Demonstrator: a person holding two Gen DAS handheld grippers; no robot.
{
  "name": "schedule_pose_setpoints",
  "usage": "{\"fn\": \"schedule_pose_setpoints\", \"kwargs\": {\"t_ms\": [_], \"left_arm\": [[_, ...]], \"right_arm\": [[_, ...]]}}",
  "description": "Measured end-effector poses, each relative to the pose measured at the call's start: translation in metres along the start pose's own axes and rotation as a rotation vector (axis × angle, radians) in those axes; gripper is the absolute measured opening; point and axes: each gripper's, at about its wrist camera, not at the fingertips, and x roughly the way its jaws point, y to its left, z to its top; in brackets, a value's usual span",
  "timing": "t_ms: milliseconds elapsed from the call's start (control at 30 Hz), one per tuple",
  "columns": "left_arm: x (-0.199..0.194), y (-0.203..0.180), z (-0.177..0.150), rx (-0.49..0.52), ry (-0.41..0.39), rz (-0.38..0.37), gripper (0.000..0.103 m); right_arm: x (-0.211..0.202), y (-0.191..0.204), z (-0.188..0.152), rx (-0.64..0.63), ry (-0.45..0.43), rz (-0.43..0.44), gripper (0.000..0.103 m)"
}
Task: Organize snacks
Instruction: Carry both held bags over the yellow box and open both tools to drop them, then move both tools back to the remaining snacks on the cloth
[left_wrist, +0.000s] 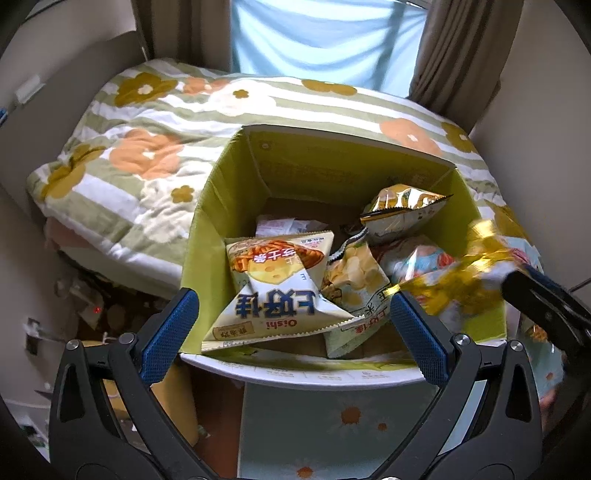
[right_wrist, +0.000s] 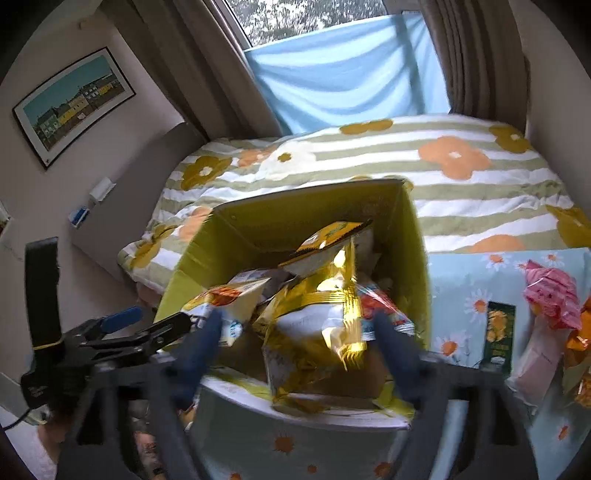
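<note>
Both grippers (left_wrist: 295, 325) (right_wrist: 295, 350) gape wide over the box (left_wrist: 207, 229); gold bag (right_wrist: 317, 332) loose. Lift clear before fetching more.

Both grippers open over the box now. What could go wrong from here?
1. The gold-trimmed bag sits between the right gripper's open fingers, over the box's near rim; it may tip outside rather than settle in.
2. The Oishi bag lies propped on other packets near the front wall, so another drop could push it out.
3. The left gripper and the right are close together over the box; they might collide.
</note>
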Motion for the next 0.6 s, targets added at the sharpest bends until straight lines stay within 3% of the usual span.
{"fn": "schedule_pose_setpoints", "kwargs": {"t_ms": [600], "left_arm": [[-0.021,-0.014,-0.011,0.024,-0.025,-0.032,0.103]], "right_arm": [[-0.028,-0.002,-0.015,-0.047,-0.013,-0.032,0.097]]}}
